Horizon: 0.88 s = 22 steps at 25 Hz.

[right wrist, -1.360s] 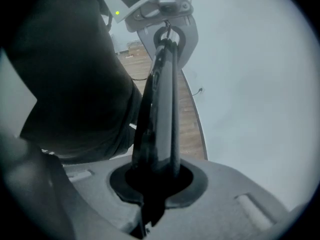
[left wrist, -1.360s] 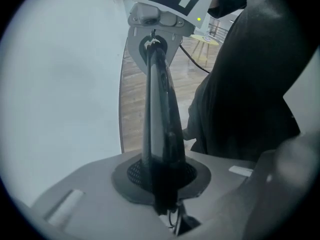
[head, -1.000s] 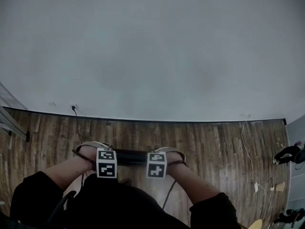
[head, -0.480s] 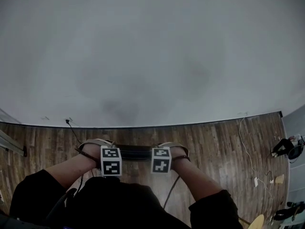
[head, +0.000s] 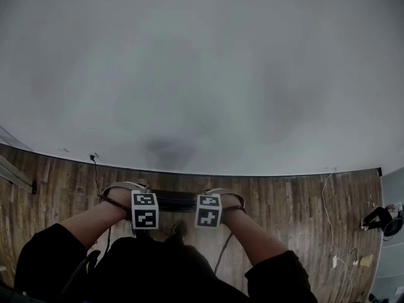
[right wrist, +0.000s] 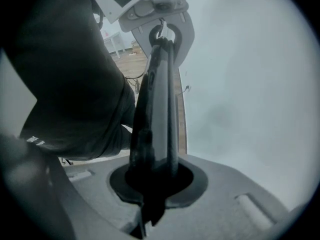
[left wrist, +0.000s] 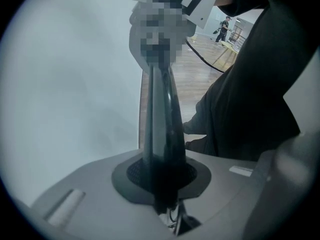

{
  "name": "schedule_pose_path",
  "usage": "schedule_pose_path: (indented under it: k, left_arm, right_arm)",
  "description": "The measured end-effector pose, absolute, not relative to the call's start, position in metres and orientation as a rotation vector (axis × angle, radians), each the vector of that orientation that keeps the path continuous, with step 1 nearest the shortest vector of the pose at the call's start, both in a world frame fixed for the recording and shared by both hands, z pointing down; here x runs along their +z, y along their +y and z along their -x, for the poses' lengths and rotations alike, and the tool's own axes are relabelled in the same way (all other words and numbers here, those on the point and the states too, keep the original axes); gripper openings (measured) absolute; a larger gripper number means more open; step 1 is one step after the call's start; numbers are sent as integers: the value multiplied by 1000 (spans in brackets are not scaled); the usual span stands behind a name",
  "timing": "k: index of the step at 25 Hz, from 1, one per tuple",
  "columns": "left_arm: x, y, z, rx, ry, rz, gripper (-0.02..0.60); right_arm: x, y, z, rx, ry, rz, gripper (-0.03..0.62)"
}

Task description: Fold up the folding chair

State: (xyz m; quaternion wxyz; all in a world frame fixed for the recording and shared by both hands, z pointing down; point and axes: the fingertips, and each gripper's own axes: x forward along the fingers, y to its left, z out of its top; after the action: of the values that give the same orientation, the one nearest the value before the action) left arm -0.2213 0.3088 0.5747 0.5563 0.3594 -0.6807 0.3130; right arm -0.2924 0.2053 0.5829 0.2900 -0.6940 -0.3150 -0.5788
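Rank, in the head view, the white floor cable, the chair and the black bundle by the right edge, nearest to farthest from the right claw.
1. Chair: gripped in the right claw, on its left.
2. White cable: partway out to the right.
3. Black bundle: far right edge.

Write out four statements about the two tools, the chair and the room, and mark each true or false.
1. The left tool and the right tool clamp the same dark chair bar. True.
2. The right tool's jaws stand wide open and empty. False: they are shut on the chair bar.
3. The floor is made of wood planks. True.
4. A table stands ahead of the person. False: a plain pale wall rises there.
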Motion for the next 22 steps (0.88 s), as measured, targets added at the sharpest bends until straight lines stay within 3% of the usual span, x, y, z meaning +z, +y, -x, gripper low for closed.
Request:
schedule_pose_path:
  k: [22]
  left_arm:
    - [587,349,277,677,-1605,-850,63]
  right_arm:
    - [591,246,344,-1496,-789,1865,41]
